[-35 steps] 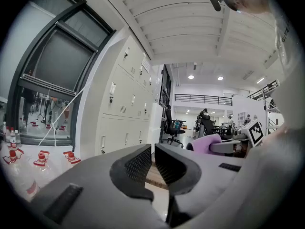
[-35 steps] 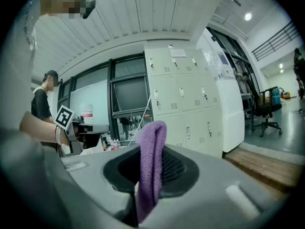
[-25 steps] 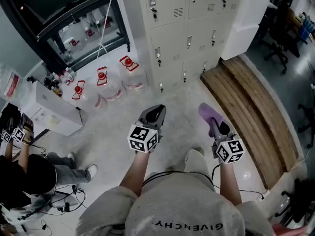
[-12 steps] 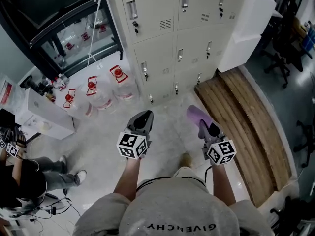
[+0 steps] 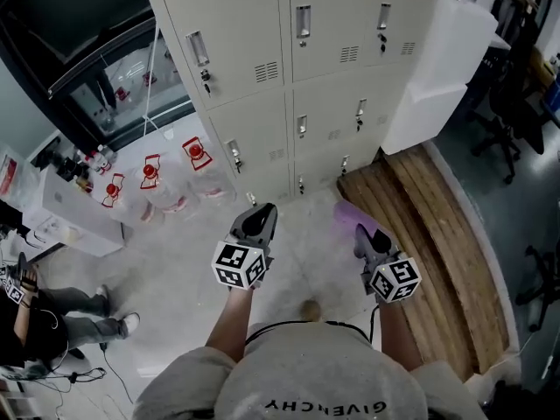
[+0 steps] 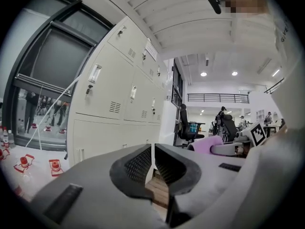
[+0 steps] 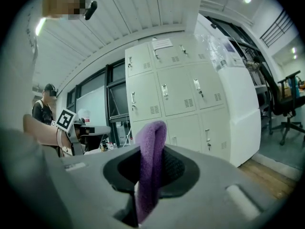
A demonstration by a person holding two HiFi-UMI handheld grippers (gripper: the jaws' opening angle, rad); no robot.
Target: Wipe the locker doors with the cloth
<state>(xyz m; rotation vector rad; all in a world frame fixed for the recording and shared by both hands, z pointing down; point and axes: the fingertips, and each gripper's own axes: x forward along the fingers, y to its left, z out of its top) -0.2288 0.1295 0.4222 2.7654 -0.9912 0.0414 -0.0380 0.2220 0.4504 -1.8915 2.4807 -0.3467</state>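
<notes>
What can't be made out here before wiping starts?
- Lockers: head view, top row partly cut off by the top edge.
- Cloth: right gripper view, lower end hidden between the jaws.
- Notice on the lockers: right gripper view, too small to read.

locker doors (image 5: 248,51): 9 | water jugs (image 5: 150,182): 3 | left gripper (image 5: 259,212) + right gripper (image 5: 365,234): 2 | purple cloth (image 5: 348,214): 1

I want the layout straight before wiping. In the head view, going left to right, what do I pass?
Seated person → water jugs with red caps → left gripper → right gripper holding the purple cloth → black office chair.
</notes>
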